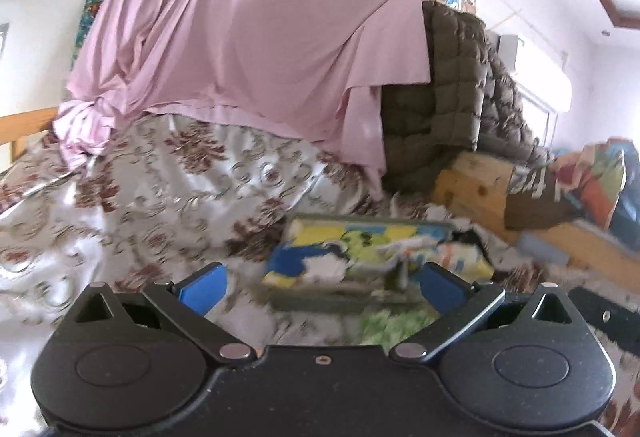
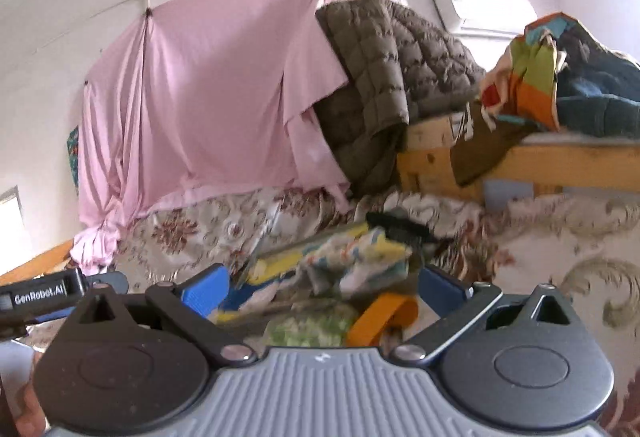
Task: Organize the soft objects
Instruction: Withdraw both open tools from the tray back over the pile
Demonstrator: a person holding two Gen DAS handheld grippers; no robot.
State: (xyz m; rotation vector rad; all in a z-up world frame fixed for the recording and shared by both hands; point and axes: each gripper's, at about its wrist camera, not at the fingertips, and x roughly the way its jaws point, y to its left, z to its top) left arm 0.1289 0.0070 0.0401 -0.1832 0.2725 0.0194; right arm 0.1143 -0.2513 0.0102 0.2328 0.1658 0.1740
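**me:** Bedroom's a proper fabric jungle right now. Floral bedspread [image 1: 160, 177] covers the bed, a pink sheet [image 1: 248, 21] is strung up on the wall behind it, and a brown quilted blanket [image 2: 384, 49] is slung over the wooden frame [image 2: 532, 161], I guess just to keep it off the bed.

**other:** So where's the stuff you're sorting?

**me:** Right in front of me on the bedspread: a folded cartoon-print cloth [image 1: 360, 249] with yellow and blue patches, some green-and-white fabric [image 1: 396, 321] nearer to me, and an orange strap thing [image 2: 380, 317] next to it. It's blurry, so I can't tell what's stacked on what.

**other:** Holding anything?

**me:** Nope. My left gripper [image 1: 320, 287] and right gripper [image 2: 324, 291] are both spread as wide as they go, nothing between the blue pads. Both point at the pile, probably lined up for a two-sided grab.
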